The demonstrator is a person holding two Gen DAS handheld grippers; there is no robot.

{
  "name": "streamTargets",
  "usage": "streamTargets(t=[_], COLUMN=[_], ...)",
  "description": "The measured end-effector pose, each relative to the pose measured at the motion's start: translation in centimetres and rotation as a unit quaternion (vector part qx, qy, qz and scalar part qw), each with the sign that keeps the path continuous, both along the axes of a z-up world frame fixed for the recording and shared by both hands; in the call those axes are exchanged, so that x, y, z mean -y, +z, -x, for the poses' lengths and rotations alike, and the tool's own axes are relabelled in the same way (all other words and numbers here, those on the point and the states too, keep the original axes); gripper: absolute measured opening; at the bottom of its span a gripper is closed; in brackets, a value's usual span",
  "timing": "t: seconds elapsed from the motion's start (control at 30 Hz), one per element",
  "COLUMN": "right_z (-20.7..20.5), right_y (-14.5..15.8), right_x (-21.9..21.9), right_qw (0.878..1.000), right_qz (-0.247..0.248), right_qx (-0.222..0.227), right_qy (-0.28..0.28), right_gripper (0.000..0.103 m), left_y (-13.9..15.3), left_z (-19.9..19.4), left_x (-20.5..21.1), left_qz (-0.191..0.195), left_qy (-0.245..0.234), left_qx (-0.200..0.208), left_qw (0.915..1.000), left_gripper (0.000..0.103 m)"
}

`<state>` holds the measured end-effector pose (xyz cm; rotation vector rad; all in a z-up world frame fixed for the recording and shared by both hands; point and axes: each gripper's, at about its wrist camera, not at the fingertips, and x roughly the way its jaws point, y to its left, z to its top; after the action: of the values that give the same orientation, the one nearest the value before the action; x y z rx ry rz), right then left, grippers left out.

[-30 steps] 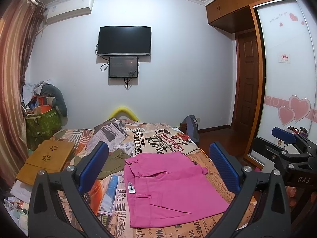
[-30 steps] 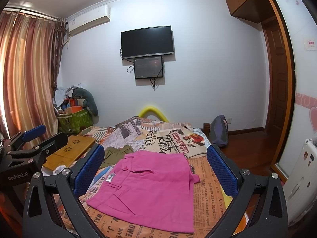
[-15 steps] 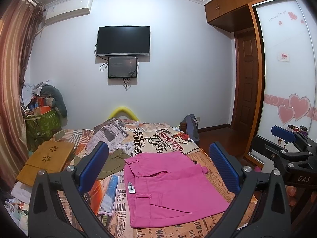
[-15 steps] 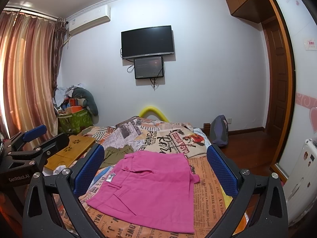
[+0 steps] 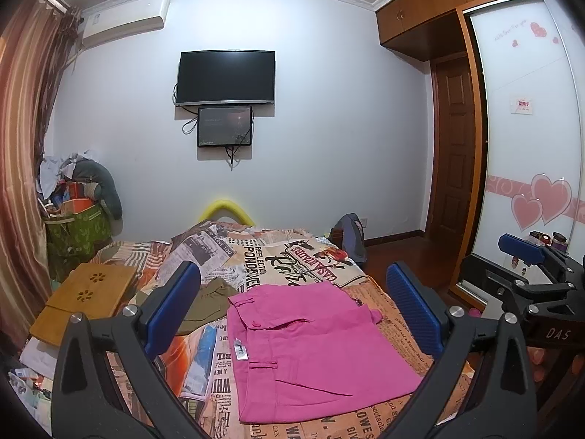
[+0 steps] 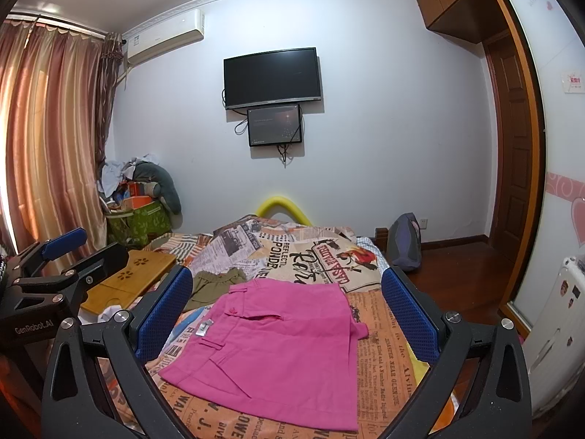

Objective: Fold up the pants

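Note:
Pink pants [image 5: 314, 351] lie folded flat on the newspaper-print bedspread [image 5: 292, 256], waistband toward the far end; they also show in the right wrist view [image 6: 278, 347]. My left gripper [image 5: 292, 307] is open and empty, held above the near end of the pants. My right gripper [image 6: 289, 314] is open and empty, also above them. The right gripper shows at the right edge of the left wrist view [image 5: 526, 270]; the left gripper shows at the left edge of the right wrist view [image 6: 55, 263].
An olive garment [image 5: 208, 303] lies left of the pants. A wooden lap tray [image 5: 87, 300] sits at the bed's left side. A green bag of clutter [image 5: 76, 226] stands by the curtain. A backpack [image 5: 351, 234] and wardrobe [image 5: 526, 146] are to the right.

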<state>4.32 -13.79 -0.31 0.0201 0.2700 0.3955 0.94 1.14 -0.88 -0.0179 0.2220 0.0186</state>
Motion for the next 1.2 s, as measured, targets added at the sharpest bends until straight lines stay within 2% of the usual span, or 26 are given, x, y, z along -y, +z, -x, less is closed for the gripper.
streamTargets(t=[0.73, 1.03, 1.2], right_z=[-0.6, -2.8, -6.1], right_y=[-0.4, -1.4, -3.4], right_x=[0.0, -0.3, 0.2], right_qw=[1.0, 1.0, 0.998], right_qz=[0.002, 0.011, 0.027], right_qx=[-0.008, -0.018, -0.046], right_qy=[-0.002, -0.012, -0.032], right_gripper=[0.103, 0.103, 0.103], left_y=[0.1, -0.6, -2.3], left_z=[-0.3, -2.8, -6.1], left_x=[0.9, -0.5, -1.8], left_qz=[-0.006, -0.004, 0.006], left_qy=[-0.002, 0.022, 0.023], left_qx=[-0.006, -0.022, -0.058], left_qw=[1.0, 0.9995, 0.9981], left_gripper=[0.103, 0.103, 0.103])
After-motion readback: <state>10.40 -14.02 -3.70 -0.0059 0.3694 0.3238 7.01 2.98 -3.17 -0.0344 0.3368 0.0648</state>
